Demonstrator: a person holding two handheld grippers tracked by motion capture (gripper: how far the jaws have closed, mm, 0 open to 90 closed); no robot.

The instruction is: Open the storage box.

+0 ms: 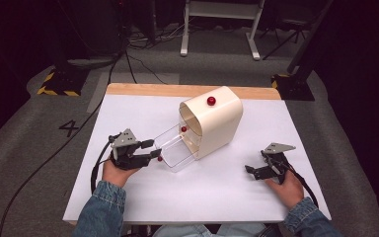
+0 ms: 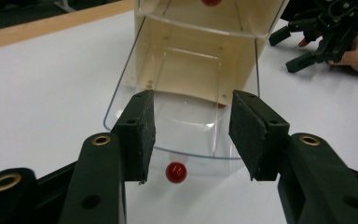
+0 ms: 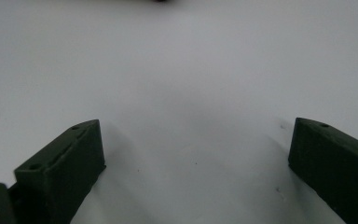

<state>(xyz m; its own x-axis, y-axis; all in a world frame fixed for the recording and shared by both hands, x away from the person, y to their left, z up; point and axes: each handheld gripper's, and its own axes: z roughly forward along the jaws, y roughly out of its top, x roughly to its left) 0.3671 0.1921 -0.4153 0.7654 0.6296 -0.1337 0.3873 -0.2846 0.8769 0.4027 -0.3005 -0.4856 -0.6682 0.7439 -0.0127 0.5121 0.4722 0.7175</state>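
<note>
White table (image 1: 128, 197) carries a cream box (image 1: 217, 123); its clear drawer (image 2: 186, 126) is drawn out, its red knob (image 2: 175, 172) between the left gripper's (image 2: 193, 135) parted jaws. Right gripper (image 3: 196, 158) jaws apart, empty.

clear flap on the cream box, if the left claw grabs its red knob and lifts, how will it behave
The clear flap looks like thin rigid plastic, so it would probably swing as one stiff sheet, not flop. It seems light. The red knob is small, round and glossy, so the pads of the open left claw may slip. The cream box is tall, so a hard pull might slide or tip it.

The cream box (image 2: 205, 56) is cut off by the left gripper view's top edge.
</note>
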